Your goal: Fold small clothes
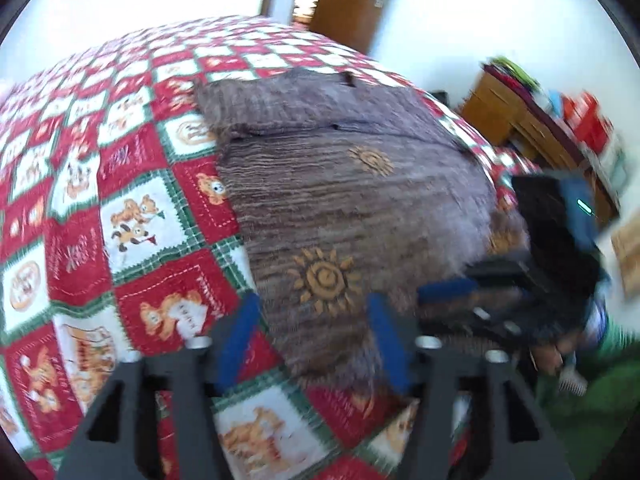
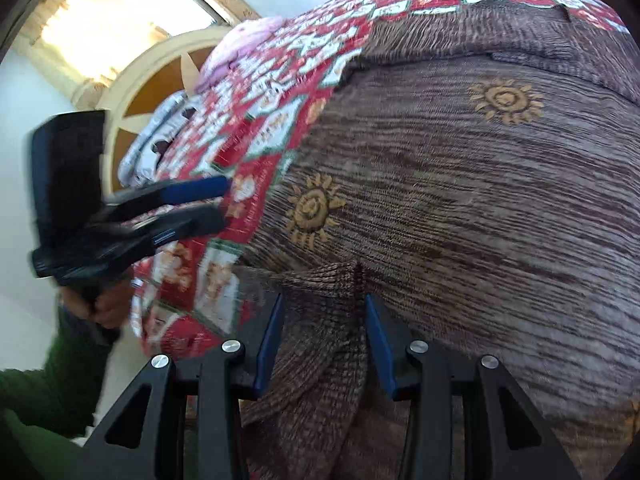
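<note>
Right gripper (image 2: pixel 324 344) pinches brown sun-patterned garment (image 2: pixel 460 200).

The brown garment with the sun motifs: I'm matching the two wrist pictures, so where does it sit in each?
Left wrist view: the brown garment fills the centre, spread on the patchwork quilt, reaching down to the lower middle.
Right wrist view: the garment fills the right and centre.
Shared landmark: the lower orange sun motif near the garment's left edge.
</note>
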Tool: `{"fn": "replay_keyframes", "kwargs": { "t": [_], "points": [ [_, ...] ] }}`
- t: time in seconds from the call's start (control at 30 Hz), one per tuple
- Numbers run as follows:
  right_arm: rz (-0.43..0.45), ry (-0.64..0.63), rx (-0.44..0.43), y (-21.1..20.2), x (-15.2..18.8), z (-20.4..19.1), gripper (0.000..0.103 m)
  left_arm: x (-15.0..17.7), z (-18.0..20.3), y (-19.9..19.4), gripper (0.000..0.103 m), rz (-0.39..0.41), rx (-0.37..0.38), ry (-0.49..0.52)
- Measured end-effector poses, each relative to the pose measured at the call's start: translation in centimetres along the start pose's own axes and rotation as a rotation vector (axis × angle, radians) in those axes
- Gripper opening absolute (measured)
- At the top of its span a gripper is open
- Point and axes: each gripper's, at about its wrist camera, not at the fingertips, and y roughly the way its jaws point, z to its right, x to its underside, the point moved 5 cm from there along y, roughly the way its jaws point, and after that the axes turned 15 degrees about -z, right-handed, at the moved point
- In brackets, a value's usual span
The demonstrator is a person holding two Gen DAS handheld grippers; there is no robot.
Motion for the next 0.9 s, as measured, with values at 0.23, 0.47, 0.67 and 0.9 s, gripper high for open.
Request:
{"fn": "replay_keyframes", "kwargs": {
  "t": [0.23, 0.47, 0.67, 0.9],
  "points": [
    [0.040, -0.108, 0.021, -1.1, -0.7, -2.1, 0.005, 0.8, 3.8, -0.7, 0.077, 0.005, -0.046, 0.357],
    [0.094, -0.198, -0.023, -4.6, -1.2, -4.7, 0.005, 0.5, 7.5, 2.1, 0.077, -0.002, -0.117, 0.680],
    [0.127, -0.240, -0.033, -5.8, -1.7, -6.3, 0.005, -0.5, 8.3, 3.1, 0.013, -0.036, -0.067, 0.696],
    [0.224, -0.014, -0.125, -9.6, -1.5, -1.4, 0.014, -1.8, 5.1, 1.4, 0.011, 0.083, 0.046, 0.396]
  ]
}}
